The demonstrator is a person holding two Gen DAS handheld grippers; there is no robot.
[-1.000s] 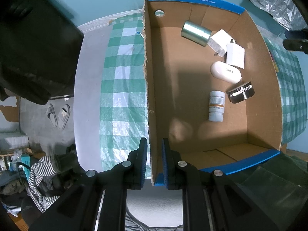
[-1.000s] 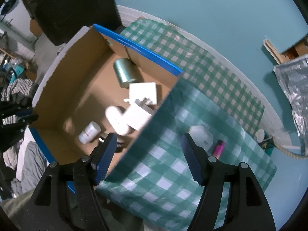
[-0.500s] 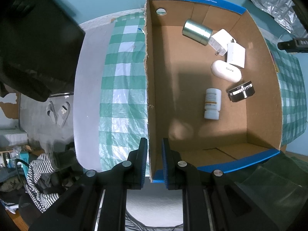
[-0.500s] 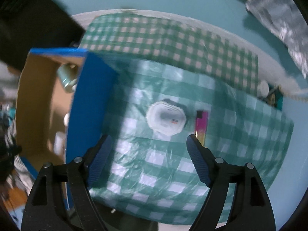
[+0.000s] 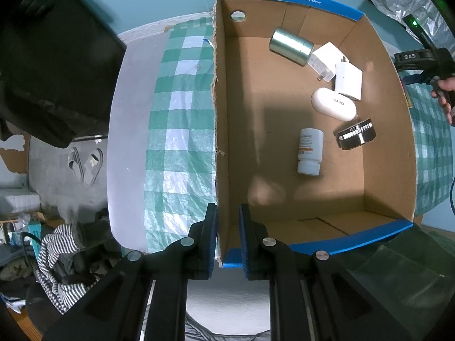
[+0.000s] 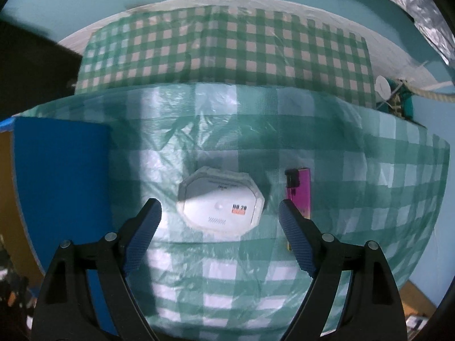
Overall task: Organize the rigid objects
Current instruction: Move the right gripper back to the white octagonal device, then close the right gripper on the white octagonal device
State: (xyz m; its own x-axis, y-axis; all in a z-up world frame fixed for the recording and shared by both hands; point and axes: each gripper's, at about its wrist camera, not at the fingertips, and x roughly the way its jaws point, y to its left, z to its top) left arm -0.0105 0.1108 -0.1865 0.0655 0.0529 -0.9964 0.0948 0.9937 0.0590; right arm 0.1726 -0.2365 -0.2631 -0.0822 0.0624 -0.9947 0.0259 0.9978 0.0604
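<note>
A cardboard box (image 5: 386,142) with blue rims holds a metal tin (image 5: 290,46), two white chargers (image 5: 347,81), a white case (image 5: 333,104), a white pill bottle (image 5: 310,151) and a round silver-black object (image 5: 355,134). My left gripper (image 5: 228,218) is shut on the box's left wall near its front corner. My right gripper (image 6: 220,213) is open, its fingers on either side of a white octagonal container (image 6: 220,204) on the checked cloth. A pink lighter (image 6: 298,191) lies just right of it, close by the right fingertip.
The box's blue side (image 6: 61,182) stands left of the octagonal container. The green checked cloth (image 6: 256,147) covers the table. A silver foil bag (image 6: 398,2) and a rope (image 6: 435,95) lie at the far right. A black bag (image 5: 54,65) sits left of the table.
My right gripper has swung from over the box to the cloth and come down around the octagonal container. My left gripper still holds the box wall.
</note>
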